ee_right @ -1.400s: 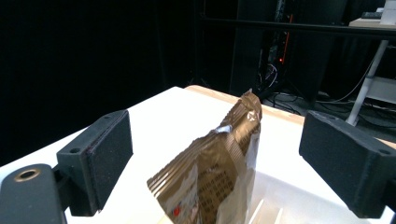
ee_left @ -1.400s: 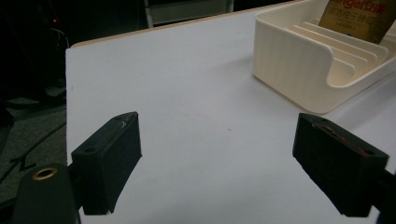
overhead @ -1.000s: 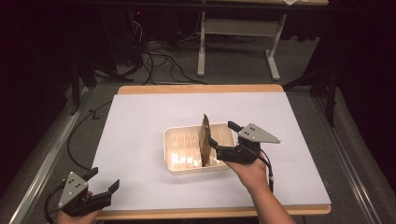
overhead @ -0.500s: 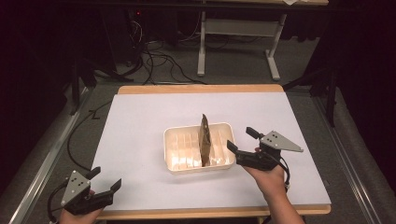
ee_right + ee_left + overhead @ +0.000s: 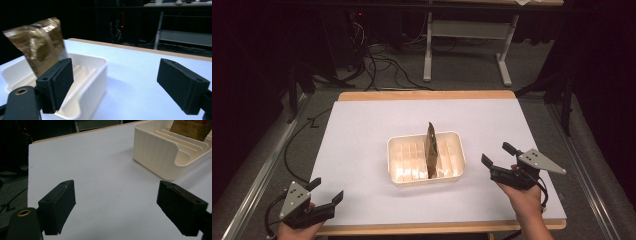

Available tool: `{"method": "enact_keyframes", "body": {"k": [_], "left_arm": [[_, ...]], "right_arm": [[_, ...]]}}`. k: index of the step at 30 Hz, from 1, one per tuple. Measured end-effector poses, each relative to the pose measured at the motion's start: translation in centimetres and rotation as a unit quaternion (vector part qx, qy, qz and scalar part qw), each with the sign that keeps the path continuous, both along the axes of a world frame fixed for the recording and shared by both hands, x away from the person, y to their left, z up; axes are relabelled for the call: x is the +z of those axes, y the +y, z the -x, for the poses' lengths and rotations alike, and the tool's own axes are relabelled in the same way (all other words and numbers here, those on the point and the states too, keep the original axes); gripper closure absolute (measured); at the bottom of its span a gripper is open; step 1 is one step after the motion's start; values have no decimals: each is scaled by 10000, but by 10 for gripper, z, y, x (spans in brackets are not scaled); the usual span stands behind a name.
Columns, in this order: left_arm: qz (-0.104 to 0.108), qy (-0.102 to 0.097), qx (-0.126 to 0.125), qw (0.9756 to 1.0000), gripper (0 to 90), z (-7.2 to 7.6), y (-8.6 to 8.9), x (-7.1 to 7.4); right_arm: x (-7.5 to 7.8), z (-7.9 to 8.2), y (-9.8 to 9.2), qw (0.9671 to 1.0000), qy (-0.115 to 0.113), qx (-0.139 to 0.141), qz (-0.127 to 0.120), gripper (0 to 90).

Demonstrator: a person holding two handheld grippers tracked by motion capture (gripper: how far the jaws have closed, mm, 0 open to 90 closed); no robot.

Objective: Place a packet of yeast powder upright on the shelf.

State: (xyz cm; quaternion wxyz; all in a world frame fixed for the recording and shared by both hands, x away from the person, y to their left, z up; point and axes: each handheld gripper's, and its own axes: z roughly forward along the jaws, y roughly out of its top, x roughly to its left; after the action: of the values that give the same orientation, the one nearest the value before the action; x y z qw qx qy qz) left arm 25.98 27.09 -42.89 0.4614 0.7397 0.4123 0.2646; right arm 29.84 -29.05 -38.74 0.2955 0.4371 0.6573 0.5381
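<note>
A cream slotted rack [image 5: 402,170] sits mid-table on the white sheet. A gold-brown foil packet [image 5: 430,147] stands upright on edge in one of its slots. The right gripper view has the packet [image 5: 41,55] at the left, inside the rack [image 5: 92,77]. My right gripper [image 5: 498,161] is open, just right of the rack and apart from it. My left gripper [image 5: 326,190] is open at the near-left corner of the table, empty. The left gripper view takes in the rack's corner [image 5: 160,152] at the upper right.
The white sheet [image 5: 362,130] covers a wood-edged table [image 5: 427,95]. Behind it stand a grey table frame [image 5: 467,35] and loose cables [image 5: 377,65] on the floor. A metal rail [image 5: 257,180] runs along the left side.
My right gripper let go of the packet and drew back to the right, away from the rack. The packet stays standing in its slot. My left gripper barely moved.
</note>
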Motion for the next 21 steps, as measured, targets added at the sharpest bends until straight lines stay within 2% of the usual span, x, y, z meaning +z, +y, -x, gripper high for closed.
{"method": "enact_keyframes", "body": {"k": [7, 14, 16, 18, 19, 21], "left_arm": [[3, 24, -36, 10000, 159, -2, -3, -1], [-92, 14, -89, 9999, 159, -3, -8, -1], [-110, 18, -104, 9999, 159, -3, -9, 0], [-125, 10, -108, 9999, 159, -3, -10, 0], [-149, 12, -119, 9998, 159, -3, -10, 0], [-184, 5, -135, 9997, 159, -3, -12, 0]], "right_arm": [[-8, 15, -39, 9990, 86, -430, 33, 143], [-18, 37, -77, 9961, 137, -861, 146, 144], [-25, 44, -85, 9948, 115, -1002, 136, 144], [-38, 50, -88, 9935, 131, -1129, 25, 148], [-45, 52, -87, 9931, 197, -1157, 21, 147], [-55, 52, -82, 9940, 413, -997, 177, 147]]}}
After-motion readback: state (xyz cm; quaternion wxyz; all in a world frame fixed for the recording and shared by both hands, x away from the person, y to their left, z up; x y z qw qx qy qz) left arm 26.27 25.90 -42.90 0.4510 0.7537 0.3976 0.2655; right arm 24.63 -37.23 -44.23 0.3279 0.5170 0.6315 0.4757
